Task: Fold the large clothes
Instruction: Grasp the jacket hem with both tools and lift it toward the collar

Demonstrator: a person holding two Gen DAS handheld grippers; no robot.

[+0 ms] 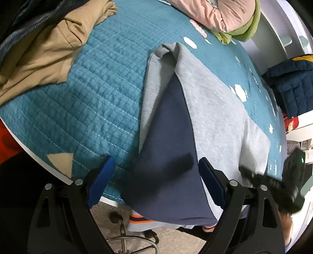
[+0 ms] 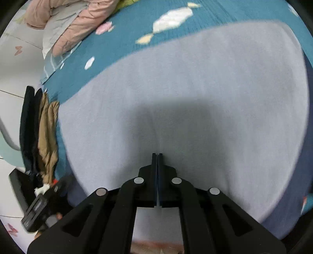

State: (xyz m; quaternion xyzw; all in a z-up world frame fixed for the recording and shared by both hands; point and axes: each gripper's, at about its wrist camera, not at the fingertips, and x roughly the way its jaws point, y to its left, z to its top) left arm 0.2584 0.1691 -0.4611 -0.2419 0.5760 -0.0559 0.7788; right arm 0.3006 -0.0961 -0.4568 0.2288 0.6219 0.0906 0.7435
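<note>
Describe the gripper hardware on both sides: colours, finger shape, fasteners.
Left gripper: black plastic linkage arms with cut-out slots, round silver pivot pins, flat blue finger pads. Right gripper: same black linkage, four silver pins, narrow dark pads. No cables visible.

Bedroom; quilted bedspread [image 1: 82, 101], heaped clothes [image 1: 39, 48]

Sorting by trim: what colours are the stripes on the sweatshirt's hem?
Orange and navy stripes on the sweatshirt's hem, clearest in the left wrist view.

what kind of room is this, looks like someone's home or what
Most likely a bedroom or spare room at home used for sorting laundry. A teal quilted cover with cartoon patches is spread over the work surface, loose clothes lie around it, such as a pink padded jacket and a tan garment, and a grey and navy sweatshirt is laid out for folding.
</note>
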